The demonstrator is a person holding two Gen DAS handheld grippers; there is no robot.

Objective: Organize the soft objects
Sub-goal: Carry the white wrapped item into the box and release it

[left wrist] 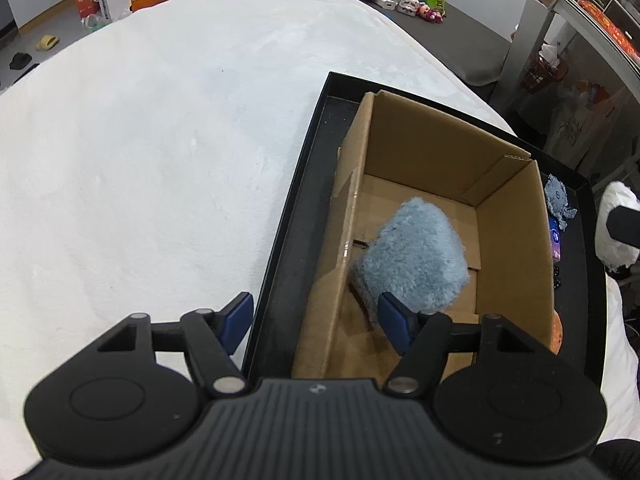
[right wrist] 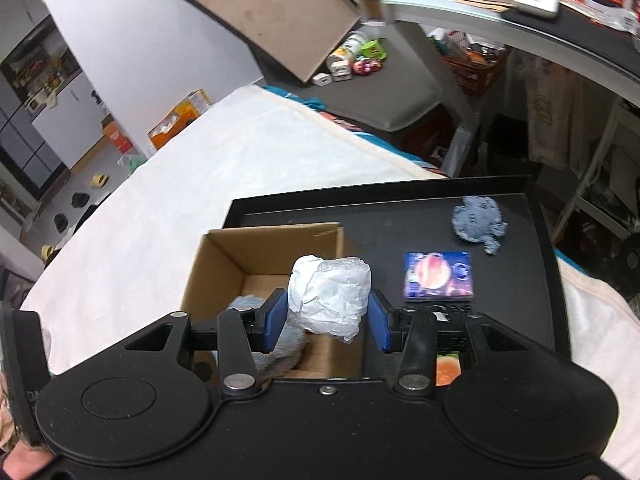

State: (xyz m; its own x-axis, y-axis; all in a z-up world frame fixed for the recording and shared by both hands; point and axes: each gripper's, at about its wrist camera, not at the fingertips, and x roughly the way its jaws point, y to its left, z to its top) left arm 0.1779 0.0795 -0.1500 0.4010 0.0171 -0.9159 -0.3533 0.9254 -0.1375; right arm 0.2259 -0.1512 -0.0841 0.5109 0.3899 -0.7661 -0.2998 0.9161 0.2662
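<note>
Right gripper (right wrist: 327,320) clamped on a white crumpled wad (right wrist: 330,296), carried above the cardboard box (right wrist: 224,272). Left gripper (left wrist: 316,320) stood apart, empty; blue fluffy cloth (left wrist: 412,256) lay in the box, possibly brushing one finger. Next: lower, let go inside.

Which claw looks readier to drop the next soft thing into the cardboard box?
The right claw: it already grips a crumpled white bundle above the cardboard box. The left claw is open, holding nothing.
</note>
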